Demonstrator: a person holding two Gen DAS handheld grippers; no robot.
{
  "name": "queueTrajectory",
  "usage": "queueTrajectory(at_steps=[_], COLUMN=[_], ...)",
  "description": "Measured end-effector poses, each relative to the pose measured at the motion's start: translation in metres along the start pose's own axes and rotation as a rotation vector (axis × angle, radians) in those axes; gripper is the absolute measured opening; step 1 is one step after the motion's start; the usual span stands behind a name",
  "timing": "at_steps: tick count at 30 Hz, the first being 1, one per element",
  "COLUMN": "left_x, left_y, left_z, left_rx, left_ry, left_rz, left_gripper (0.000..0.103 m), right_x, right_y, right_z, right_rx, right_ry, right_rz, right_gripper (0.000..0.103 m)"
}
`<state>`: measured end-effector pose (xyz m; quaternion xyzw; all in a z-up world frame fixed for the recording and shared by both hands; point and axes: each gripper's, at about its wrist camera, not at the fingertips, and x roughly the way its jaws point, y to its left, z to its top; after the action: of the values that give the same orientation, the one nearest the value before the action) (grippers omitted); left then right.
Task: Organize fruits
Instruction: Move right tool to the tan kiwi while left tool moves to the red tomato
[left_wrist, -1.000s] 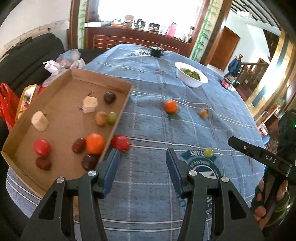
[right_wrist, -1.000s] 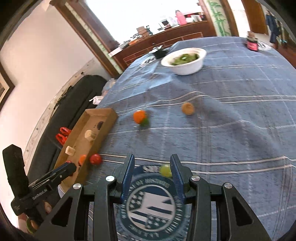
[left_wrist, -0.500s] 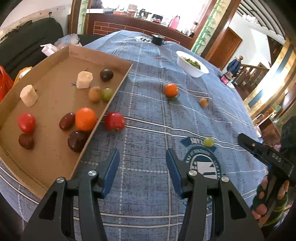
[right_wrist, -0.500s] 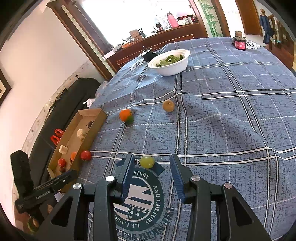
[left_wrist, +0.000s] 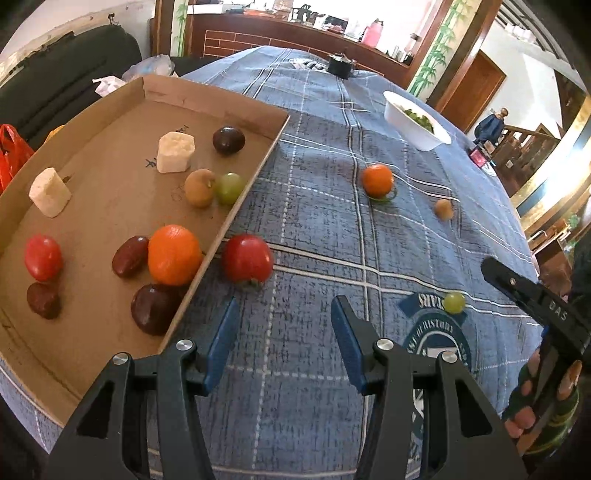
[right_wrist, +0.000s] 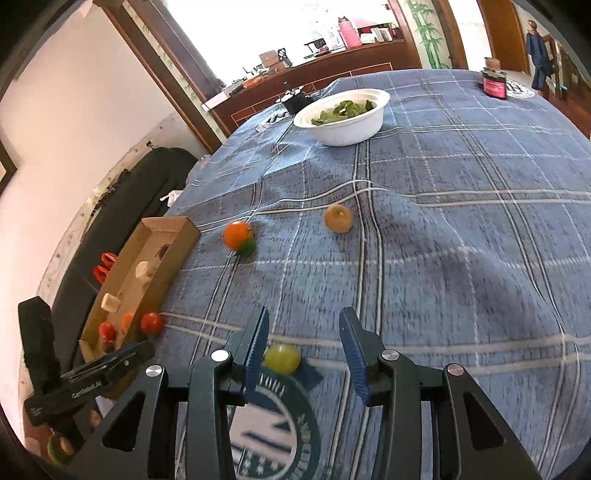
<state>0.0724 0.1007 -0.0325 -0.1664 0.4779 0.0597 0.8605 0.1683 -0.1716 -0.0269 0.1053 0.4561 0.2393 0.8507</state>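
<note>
Each camera sits just behind its own jaws, looking steeply down along them at the bench, close to the cloth. Both views share the green grape, the cardboard tray and the white bowl far beyond the jaws.

This is a lived-in home, a dining room by the look of it. A big table under a blue plaid cloth fills the middle. Behind it runs a dark wooden sideboard crowded with household bits, a pink flask among them. Left of the table sits a black sofa, and to its right a wooden stair rail.
</note>
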Motion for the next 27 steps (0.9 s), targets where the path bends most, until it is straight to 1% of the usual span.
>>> queueTrajectory(at_steps=[5, 10, 14, 16, 18, 20, 23, 25, 27], left_x=[0.009, 0.016, 0.022, 0.024, 0.024, 0.024, 0.024, 0.025, 0.027], left_y=[-0.001, -0.004, -0.010, -0.014, -0.016, -0.016, -0.015, -0.014, -0.014], left_z=[0.009, 0.020, 0.024, 0.025, 0.024, 0.024, 0.026, 0.029, 0.031], left_rx=[0.002, 0.014, 0.040, 0.061, 0.077, 0.081, 0.072, 0.062, 0.055], left_ry=[-0.004, -0.010, -0.017, -0.018, -0.020, -0.019, -0.014, -0.021, -0.022], left_rz=[0.025, 0.030, 0.023, 0.037, 0.051, 0.050, 0.050, 0.069, 0.072], left_gripper=[0.050, 0.050, 0.050, 0.050, 0.050, 0.050, 0.050, 0.050, 0.050], right_x=[0.030, 0.055, 0.076, 0.085, 0.086, 0.086, 0.085, 0.084, 0.084], right_y=[0.002, 0.002, 0.000, -0.002, -0.003, -0.003, -0.007, -0.009, -0.011], right_z=[0.023, 0.044, 0.058, 0.060, 0.060, 0.060, 0.060, 0.060, 0.061], right_rx=[-0.038, -0.078, -0.104, -0.105, -0.111, -0.118, -0.107, -0.096, -0.086], right_ry=[0.008, 0.004, 0.018, 0.037, 0.027, 0.027, 0.021, 0.017, 0.017], right_rz=[-0.041, -0.108, -0.163, -0.164, -0.166, -0.168, -0.149, -0.137, -0.125], right_gripper=[0.041, 0.039, 0.032, 0.030, 0.028, 0.028, 0.027, 0.024, 0.024])
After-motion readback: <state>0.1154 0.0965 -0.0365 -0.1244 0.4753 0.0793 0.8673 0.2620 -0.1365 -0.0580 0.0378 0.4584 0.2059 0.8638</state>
